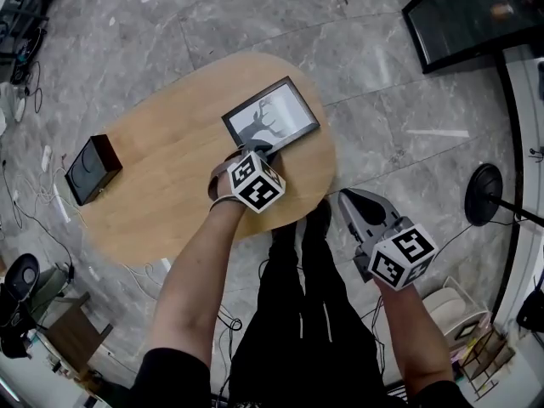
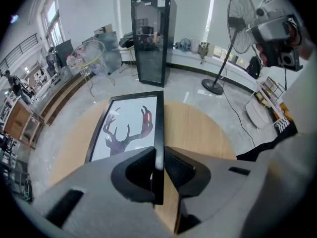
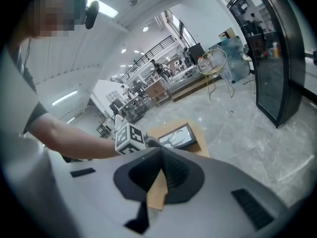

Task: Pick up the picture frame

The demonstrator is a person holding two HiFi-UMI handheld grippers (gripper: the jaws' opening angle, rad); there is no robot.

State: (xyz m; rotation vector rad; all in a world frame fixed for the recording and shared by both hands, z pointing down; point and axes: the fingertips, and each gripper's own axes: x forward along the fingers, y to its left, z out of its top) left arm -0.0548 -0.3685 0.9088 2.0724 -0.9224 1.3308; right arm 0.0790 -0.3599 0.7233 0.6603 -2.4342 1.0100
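The left gripper [image 1: 255, 150] [image 2: 158, 155] is clenching on the picture frame [image 1: 272, 113] [image 2: 130, 125]. In the left gripper view its two dark pads are pressing from both sides on the frame's black border, which is running straight up between them. The gripper is pointing steeply down, and its marker cube [image 1: 255, 182] is facing up towards the head camera.

The frame is sitting over the far right part of the oval wooden table [image 1: 170, 202] [image 2: 198, 128], showing a dark stag's head with antlers on a pale ground. The jaws are gripping the frame's near end. Whether that end is clear of the wood, I cannot tell.

The right gripper [image 1: 346, 195] [image 3: 159, 151] is hanging off the table's near right edge, over the grey stone floor [image 1: 374, 83]. Its jaws are meeting at the tips and gripping nothing; only a strip of tabletop is showing behind them. From its own view the frame [image 3: 177, 136] is lying further off, beyond the left gripper's cube [image 3: 130, 139].

A small dark box [image 1: 92, 169] is resting on the left side of the table, well apart from the frame. The person's legs in black trousers [image 1: 297, 313] are standing just at the table's near edge, between the two arms. Beyond the table's far end a tall black glass-fronted cabinet [image 2: 151, 38] is standing on the floor, and a pedestal fan [image 2: 240, 24] is standing to its right.
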